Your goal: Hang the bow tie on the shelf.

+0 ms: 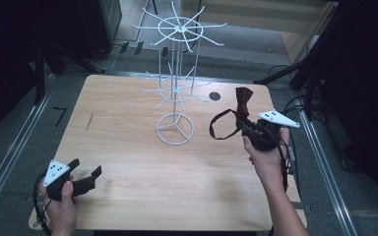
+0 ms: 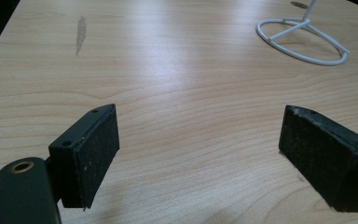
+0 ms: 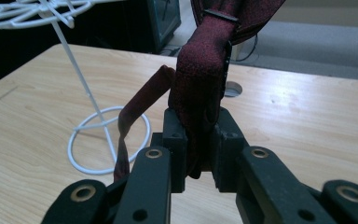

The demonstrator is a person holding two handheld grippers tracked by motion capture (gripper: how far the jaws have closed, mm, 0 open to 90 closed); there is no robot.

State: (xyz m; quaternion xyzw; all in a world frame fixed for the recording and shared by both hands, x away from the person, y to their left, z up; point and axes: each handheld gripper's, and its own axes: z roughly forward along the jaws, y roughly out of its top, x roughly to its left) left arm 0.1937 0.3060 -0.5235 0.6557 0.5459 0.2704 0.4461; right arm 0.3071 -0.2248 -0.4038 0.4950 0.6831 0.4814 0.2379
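left claw [image 1: 84,173] — black, grey three-cornered plate | right claw [image 1: 243,125] — black, brass-ringed screw holes

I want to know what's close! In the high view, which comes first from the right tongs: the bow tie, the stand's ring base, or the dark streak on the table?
1. Bow tie: gripped in the right tongs.
2. Ring base: on the table, to their left.
3. Dark streak: far left side.

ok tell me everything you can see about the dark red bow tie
The bow tie is dark maroon woven fabric with a thin neck strap looping out to one side and a dark clip on the band. It is lifted off the table, pinched between the closed jaws of the right hand-held gripper, its bow standing upward beside the white wire rack.
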